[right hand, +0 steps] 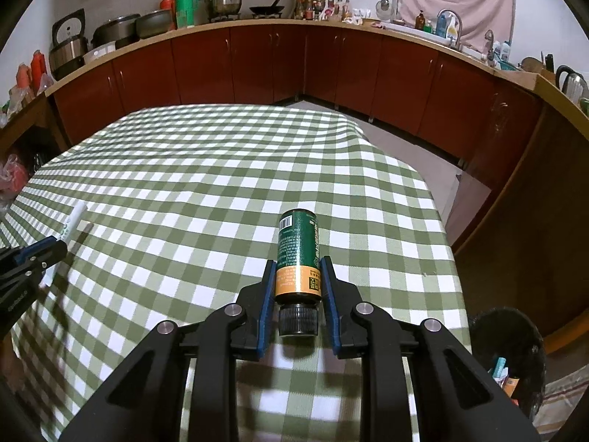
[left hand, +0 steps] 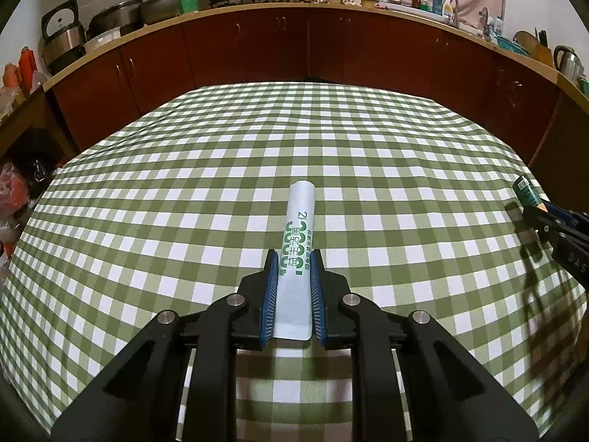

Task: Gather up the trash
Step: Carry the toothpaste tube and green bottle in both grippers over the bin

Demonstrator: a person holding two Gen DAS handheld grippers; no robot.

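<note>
Kitchen cabinets (right hand: 257, 66) are running behind the table; its green checked tablecloth (left hand: 184, 221) is lying bare of loose items; the left gripper (left hand: 294, 258) is clamping a white tube (left hand: 298, 228) with green print, held above the cloth and pointing toward the cabinets; the right gripper (right hand: 299, 263) is gripping a green and orange bottle (right hand: 298, 254) by its lower body, black cap nearest the camera; a black bin (right hand: 515, 361) holding rubbish is standing beside the table's near right corner.
</note>
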